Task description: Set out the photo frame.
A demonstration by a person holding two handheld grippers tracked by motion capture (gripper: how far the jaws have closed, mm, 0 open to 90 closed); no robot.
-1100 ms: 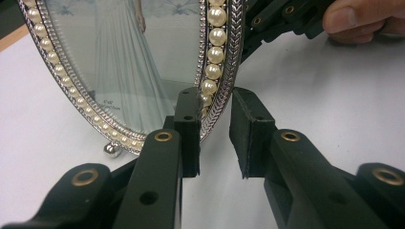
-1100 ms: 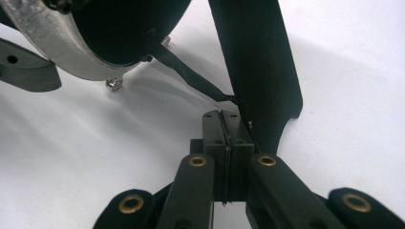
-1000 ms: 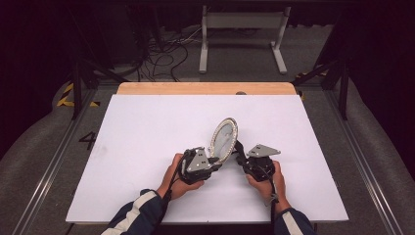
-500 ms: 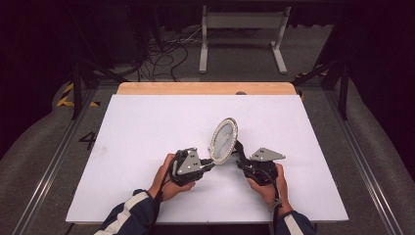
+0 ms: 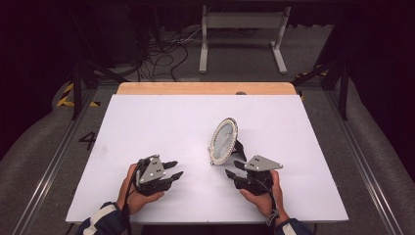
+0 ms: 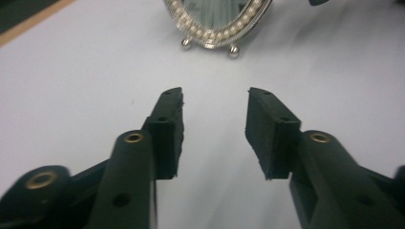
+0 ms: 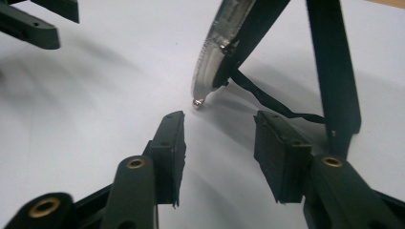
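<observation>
Grippers first, since they're closest: left gripper (image 5: 172, 169) sits near the front-left of the white table (image 5: 147, 127), well apart from everything, and its jaws have just been opening, nothing between them. Right gripper (image 5: 234, 169) is near front-right, jaws also just been opening and empty, the tips just short of the frame's foot.

Past them, about mid-table, stands the oval picture frame (image 5: 223, 141), upright and leaning back on its black easel leg (image 7: 333, 71), free of both grippers. In the left gripper view you can see the pearl-studded rim (image 6: 216, 34) and little ball feet (image 6: 233, 50); the right gripper view shows a thin cord (image 7: 272, 102) tying the leg to the back.

My guess on handling: light, stiff, metal-ish rim so probably slippery, glass front so fragile, and tippy on that leg. I'd pinch the rim edge-on, front to back, low down near the feet, not on the glass or the leg.
</observation>
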